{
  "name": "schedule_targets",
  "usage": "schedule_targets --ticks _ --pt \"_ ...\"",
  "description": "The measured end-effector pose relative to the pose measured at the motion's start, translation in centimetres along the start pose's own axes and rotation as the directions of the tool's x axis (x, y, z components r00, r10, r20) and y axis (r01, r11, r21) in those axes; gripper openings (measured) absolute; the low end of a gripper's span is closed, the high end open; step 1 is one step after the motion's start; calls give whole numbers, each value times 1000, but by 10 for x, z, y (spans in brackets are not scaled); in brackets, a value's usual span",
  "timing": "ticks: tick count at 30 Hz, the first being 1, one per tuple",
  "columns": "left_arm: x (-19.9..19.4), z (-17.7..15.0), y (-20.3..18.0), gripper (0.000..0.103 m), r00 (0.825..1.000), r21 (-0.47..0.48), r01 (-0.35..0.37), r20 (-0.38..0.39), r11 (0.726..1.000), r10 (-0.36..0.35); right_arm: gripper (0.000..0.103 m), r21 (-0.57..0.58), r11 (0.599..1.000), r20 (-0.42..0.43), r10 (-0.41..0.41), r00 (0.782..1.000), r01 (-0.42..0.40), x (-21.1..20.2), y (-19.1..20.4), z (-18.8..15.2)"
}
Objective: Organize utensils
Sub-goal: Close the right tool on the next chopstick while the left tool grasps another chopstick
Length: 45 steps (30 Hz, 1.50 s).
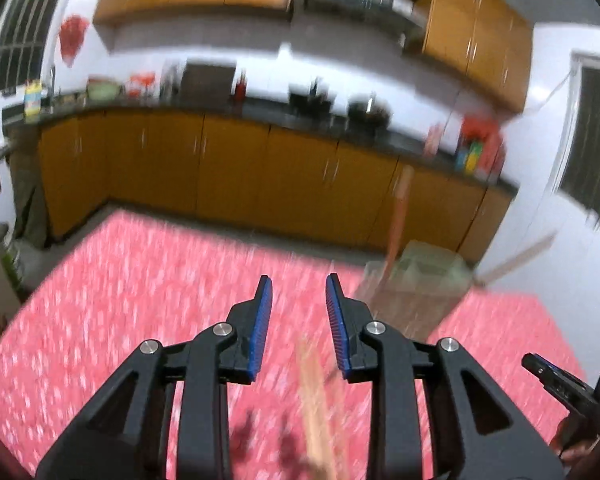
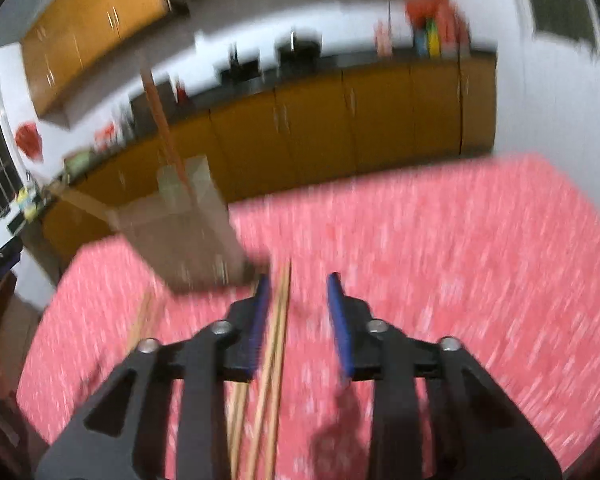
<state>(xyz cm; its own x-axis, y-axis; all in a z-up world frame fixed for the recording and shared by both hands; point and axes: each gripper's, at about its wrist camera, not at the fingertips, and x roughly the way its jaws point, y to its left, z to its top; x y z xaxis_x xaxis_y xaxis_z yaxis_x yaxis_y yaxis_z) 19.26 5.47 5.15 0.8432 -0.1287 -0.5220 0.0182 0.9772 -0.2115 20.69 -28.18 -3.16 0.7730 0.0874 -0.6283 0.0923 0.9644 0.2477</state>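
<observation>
Both views are blurred. My left gripper [image 1: 298,280] is open above the red patterned tablecloth [image 1: 140,300]. A pale wooden utensil [image 1: 316,400] lies on the cloth below the gap between its fingers, untouched. A clear holder [image 1: 416,292] stands to the front right with an orange-brown utensil [image 1: 398,216] upright in it. My right gripper [image 2: 299,278] is open too. Wooden chopsticks [image 2: 276,340] lie on the cloth between its fingers, close to the left pad and not clamped. The same holder [image 2: 188,232] stands just beyond, to the front left.
Another wooden stick [image 2: 140,320] lies left of the right gripper. The right gripper's body [image 1: 556,380] shows at the left view's right edge. Orange kitchen cabinets [image 1: 220,168] and a dark counter run beyond the table's far edge. A white wall [image 2: 540,100] stands at the right.
</observation>
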Motion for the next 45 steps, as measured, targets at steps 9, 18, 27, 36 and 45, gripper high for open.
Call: schedule_targets --ticks 9,18,27,36,45 --pt "33 -86 11 29 968 -4 35 -249 999 -35 18 -63 997 -201 22 979 -35 42 28 -67" --pt "41 -121 3 23 933 -27 100 -344 995 -103 8 -70 995 -178 -86 980 74 50 8 -68" --pt "45 -135 -6 15 922 21 111 -376 994 -95 8 -78 993 -166 -98 981 86 46 6 -71" --pt "49 -134 -12 10 925 101 57 -380 993 -14 10 -98 991 -166 -103 981 88 45 11 -73" --pt "73 -120 -5 7 929 98 -5 -368 995 40 8 -131 987 -151 -113 982 93 48 13 -72"
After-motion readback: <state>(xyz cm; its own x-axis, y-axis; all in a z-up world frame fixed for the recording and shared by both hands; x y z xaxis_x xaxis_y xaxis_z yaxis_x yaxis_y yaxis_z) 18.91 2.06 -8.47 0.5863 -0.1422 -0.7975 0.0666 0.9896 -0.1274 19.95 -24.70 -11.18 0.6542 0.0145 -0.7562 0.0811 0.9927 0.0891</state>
